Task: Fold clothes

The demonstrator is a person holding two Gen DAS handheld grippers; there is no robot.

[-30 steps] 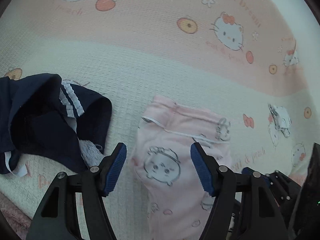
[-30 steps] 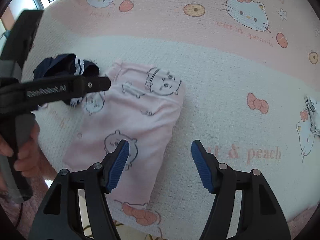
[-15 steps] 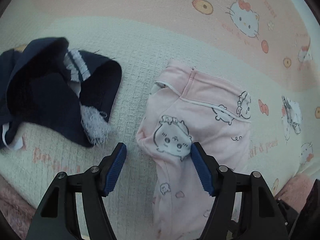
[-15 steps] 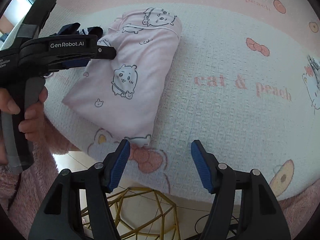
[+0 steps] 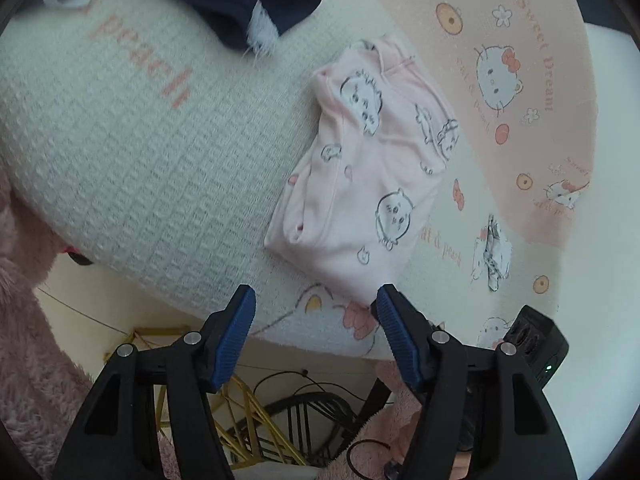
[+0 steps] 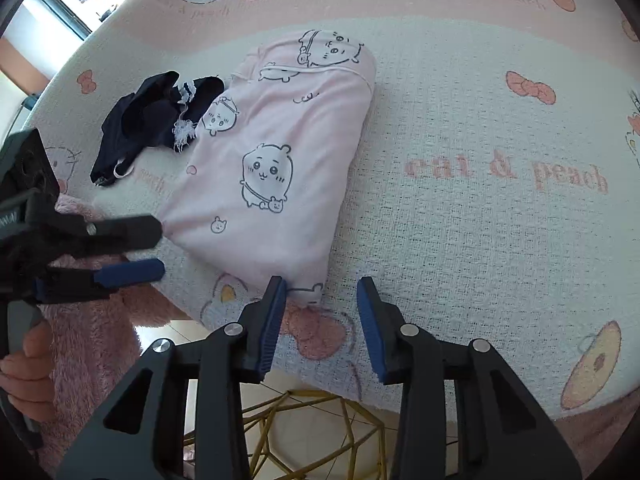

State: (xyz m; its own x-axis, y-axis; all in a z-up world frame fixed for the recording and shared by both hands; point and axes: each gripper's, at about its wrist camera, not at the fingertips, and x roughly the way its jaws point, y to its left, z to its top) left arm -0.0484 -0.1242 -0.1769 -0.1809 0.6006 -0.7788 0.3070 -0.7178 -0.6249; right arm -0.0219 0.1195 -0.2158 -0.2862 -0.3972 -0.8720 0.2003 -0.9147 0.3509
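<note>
The folded pink garment [image 6: 280, 168] lies just ahead of both claws, left gripper [image 5: 314, 316] and right gripper [image 6: 322, 312] spread wide, holding nothing. A navy garment [image 6: 152, 120] sits crumpled beyond it. The blanket [image 6: 480, 220] reads "cat & peach" to the right gripper's front-right.

your left gripper [image 5: 314, 314] now sits back at the near edge of the blanket [image 5: 132, 168], off the pink garment [image 5: 360, 184] it hovered over a second ago. your right gripper [image 6: 322, 312] has closed in on that garment's near corner, jaws narrower but still apart and empty. the navy garment [image 6: 148, 120] now lies farther off.
</note>
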